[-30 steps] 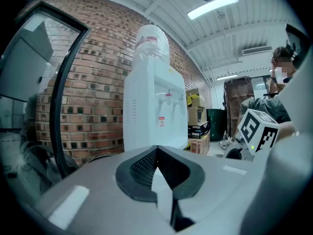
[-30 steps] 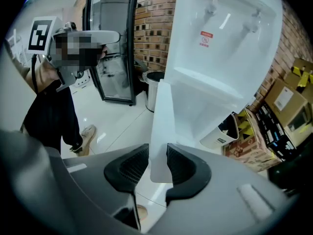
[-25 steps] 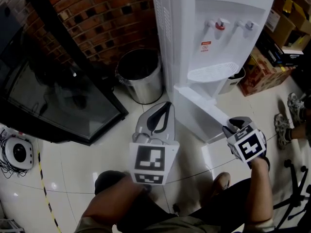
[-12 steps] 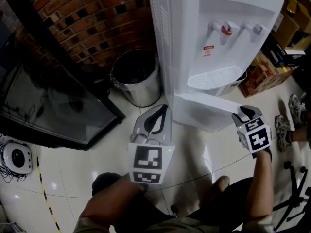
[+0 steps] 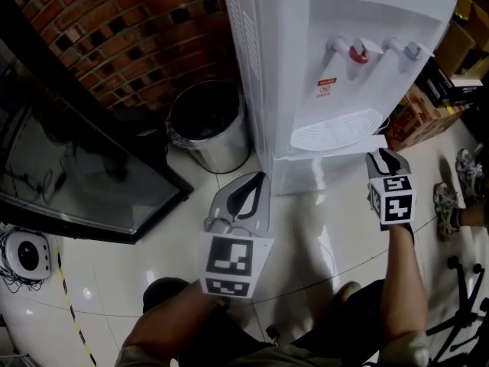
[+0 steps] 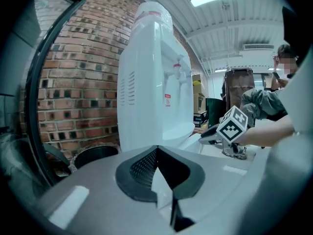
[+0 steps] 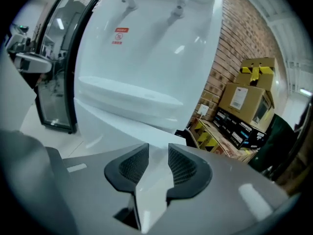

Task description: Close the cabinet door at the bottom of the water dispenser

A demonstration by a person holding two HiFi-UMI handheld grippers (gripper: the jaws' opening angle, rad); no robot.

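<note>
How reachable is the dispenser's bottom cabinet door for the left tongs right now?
Probably yes. The left tongs, shut and empty, point toward the water dispenser, and only bare floor lies between them and the cabinet door, which stands almost closed.

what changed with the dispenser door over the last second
The white cabinet door swung from wide open to almost flush with the white water dispenser, pushed by the right tool, which moved in with it; its jaws are closing and the door's free edge seems to sit between them. The left tool, shut, and the round steel bin stayed put.
</note>
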